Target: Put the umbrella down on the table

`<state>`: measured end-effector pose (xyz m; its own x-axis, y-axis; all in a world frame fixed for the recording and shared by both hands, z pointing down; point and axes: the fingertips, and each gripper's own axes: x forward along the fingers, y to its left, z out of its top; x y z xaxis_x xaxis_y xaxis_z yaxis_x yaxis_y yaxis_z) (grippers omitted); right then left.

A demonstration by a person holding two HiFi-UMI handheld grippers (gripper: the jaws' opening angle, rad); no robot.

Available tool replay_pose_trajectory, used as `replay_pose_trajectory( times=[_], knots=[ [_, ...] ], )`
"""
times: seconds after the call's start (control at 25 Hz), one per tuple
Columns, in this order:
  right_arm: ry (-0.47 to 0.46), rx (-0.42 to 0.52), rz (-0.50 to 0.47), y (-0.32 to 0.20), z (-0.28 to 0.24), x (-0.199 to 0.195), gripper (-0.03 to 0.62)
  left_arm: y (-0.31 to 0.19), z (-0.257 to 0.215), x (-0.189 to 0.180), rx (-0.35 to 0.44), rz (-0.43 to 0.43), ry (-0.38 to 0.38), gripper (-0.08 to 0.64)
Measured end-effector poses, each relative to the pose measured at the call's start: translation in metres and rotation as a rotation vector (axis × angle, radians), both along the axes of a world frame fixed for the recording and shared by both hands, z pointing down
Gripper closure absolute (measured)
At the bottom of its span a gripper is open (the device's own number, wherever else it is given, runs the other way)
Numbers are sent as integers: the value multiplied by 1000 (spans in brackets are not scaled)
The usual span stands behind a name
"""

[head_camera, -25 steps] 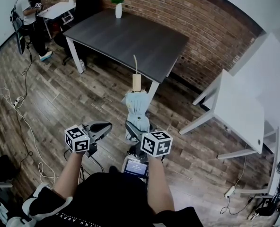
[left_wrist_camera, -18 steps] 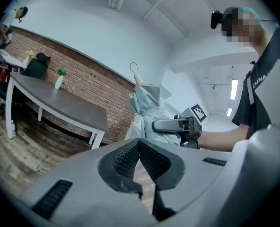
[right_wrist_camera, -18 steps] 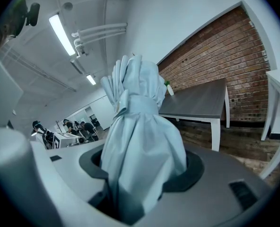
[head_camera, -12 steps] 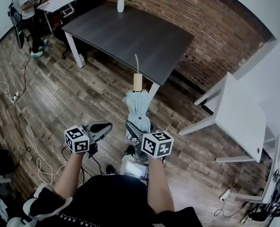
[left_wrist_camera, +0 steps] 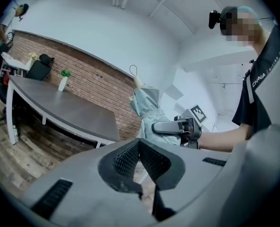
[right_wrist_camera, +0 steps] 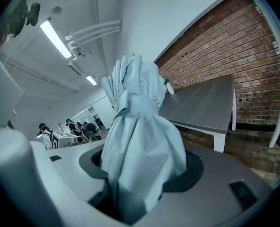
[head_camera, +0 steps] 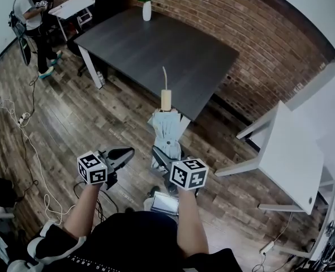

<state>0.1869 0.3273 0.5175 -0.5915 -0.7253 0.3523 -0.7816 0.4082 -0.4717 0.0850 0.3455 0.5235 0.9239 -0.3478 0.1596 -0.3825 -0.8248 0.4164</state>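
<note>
**Left gripper** (left_wrist_camera: 139,148): the jaws are pressed together on nothing. It is idle, held off the near side of the dark grey rectangular table with white legs (head_camera: 156,44).

**Task item:** the pale blue folded fabric umbrella with a wooden handle (head_camera: 167,130) is roughly upright with the handle end up. It is short of the table's near corner and not yet over the top.

**Right gripper** (right_wrist_camera: 141,176): the jaws are pinching the umbrella low on its bunched cloth. They stand fairly wide because of the bulk of the fabric.

**Assessment:** the step in hand is the carry to the table, and set-down has not begun.

**Recommendations:**
- The grip is on soft fabric well below the handle, so the load is probably top-heavy. Keep it upright until it is over the table top.
- Tilt it gradually, and lower it until its full length rests on the top inside the near edge.
- Keep it well apart from the white vase with a green plant (head_camera: 147,9) at the table's far edge.
- Spread the jaws only once the umbrella is fully supported.
- The free left gripper could steady the handle end.
</note>
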Motion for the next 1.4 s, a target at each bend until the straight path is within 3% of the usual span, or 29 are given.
replay_pose_trajectory(
  times=[0.36, 0.6, 0.92, 1.4],
  knots=[
    [-35, 12, -33, -59, -7, 37, 311, -52, -14, 30, 26, -48, -36, 557],
    [-58, -6, -51, -82, 3, 42, 311, -73, -13, 30, 47, -106, -36, 557],
    [-54, -25, -58, -125, 12, 28, 311, -119, -5, 19, 38, -109, -20, 557],
    [-42, -8, -22, -243, -3, -26, 311, -250, -21, -40, 31, -101, 65, 557]
  ],
)
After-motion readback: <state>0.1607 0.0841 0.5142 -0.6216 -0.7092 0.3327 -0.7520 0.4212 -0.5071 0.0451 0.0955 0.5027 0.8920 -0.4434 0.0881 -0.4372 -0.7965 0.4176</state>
